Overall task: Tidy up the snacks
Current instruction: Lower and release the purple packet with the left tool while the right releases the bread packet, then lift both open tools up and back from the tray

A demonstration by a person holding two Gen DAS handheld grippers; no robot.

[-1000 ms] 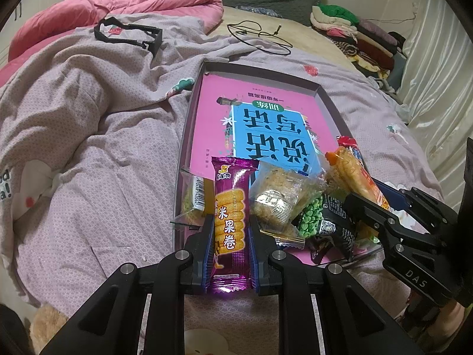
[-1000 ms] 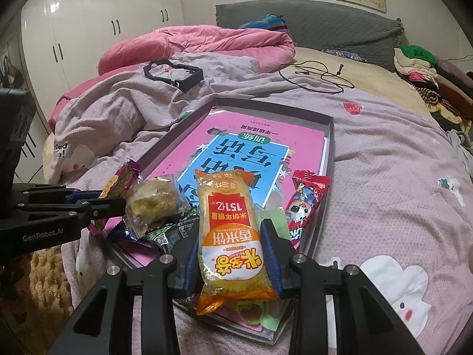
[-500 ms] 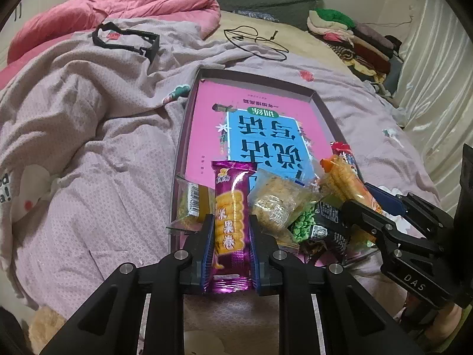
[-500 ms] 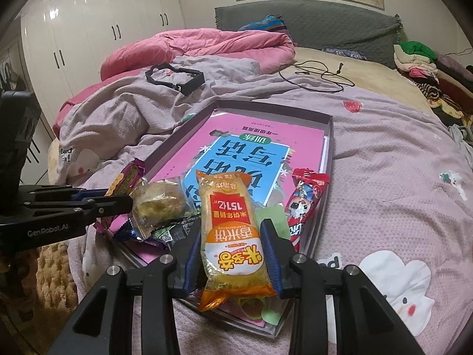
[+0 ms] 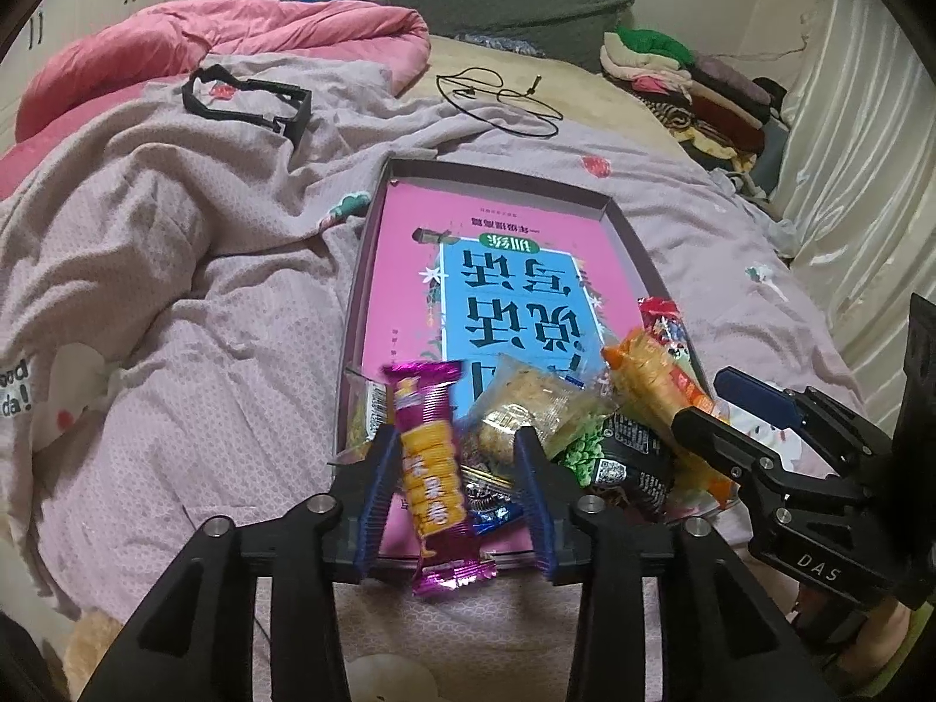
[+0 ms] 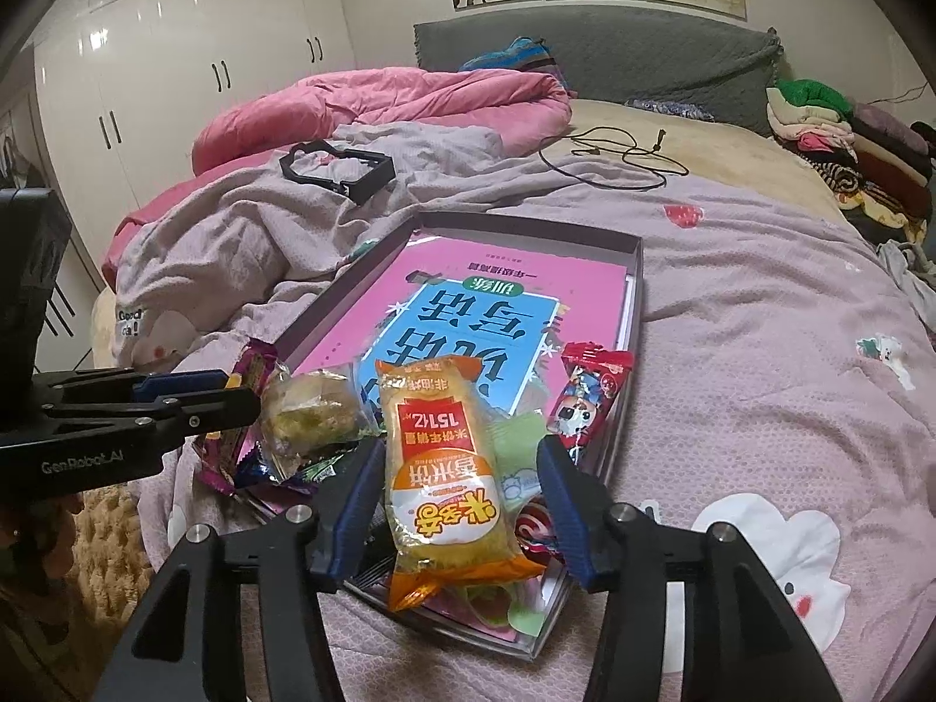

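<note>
Opening just then, my left hand-held gripper [image 5: 459,482] straddled the purple foil-wrapped snack bar [image 5: 436,468], my right hand-held gripper [image 6: 459,503] the orange plastic rice-cracker packet [image 6: 447,468]; both lay at the shallow grey cardboard tray's [image 6: 637,292] near edge, hiding wrappers beneath.

Dim, fisheye-warped, perhaps slightly blurred
</note>
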